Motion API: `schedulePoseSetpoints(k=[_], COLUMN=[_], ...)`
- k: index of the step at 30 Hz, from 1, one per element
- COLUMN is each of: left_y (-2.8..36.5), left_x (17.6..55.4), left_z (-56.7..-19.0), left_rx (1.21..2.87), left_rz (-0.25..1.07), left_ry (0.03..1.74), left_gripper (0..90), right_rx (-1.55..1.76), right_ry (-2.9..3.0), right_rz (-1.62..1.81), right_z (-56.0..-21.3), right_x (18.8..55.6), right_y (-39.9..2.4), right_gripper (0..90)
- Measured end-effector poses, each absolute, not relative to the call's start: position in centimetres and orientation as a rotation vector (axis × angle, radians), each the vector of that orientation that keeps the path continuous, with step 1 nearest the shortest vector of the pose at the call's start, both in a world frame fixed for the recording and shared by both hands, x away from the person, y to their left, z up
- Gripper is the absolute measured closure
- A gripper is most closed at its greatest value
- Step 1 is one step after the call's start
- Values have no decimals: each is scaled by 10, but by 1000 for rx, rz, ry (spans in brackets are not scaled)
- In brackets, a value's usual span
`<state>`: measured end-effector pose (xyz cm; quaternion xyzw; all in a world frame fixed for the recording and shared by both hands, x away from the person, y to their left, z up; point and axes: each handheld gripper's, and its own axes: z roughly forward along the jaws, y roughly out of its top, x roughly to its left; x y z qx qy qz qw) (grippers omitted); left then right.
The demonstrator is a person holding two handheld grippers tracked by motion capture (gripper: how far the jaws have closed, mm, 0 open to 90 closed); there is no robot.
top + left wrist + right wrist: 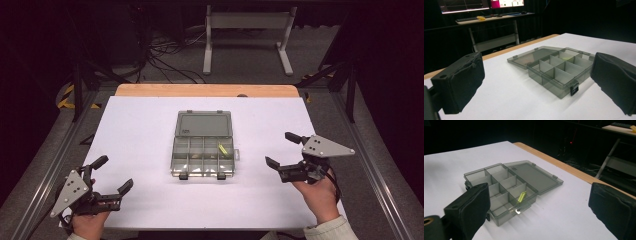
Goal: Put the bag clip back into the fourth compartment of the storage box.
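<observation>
Organizer box (204, 150) lies open, holding a yellow-green piece (223, 149).

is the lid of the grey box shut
No, the lid lies flat open behind the compartment box, whose compartments show.

One open compartment box (204, 144) on the counter (135, 130), with one lid (204, 123) folded back behind it, two black latches (183, 176) along its near wall and one yellow-green piece (222, 149) inside it; two grippers, left gripper (111, 175) and right gripper (281, 150), flanking the box.
</observation>
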<state>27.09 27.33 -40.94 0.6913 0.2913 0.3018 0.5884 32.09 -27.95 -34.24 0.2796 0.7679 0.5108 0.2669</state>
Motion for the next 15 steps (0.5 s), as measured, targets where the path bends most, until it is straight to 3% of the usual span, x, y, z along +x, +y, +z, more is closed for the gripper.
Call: schedulePoseSetpoints(k=[15], left_y=[275], left_x=[272], left_z=[-412], left_rx=[1607], left_rz=[707], left_ry=[674], left_gripper=[0], right_rx=[735], right_ry=[1968], right_rz=[1442], right_z=[-375], right_x=[299], right_y=[-308], right_gripper=[31])
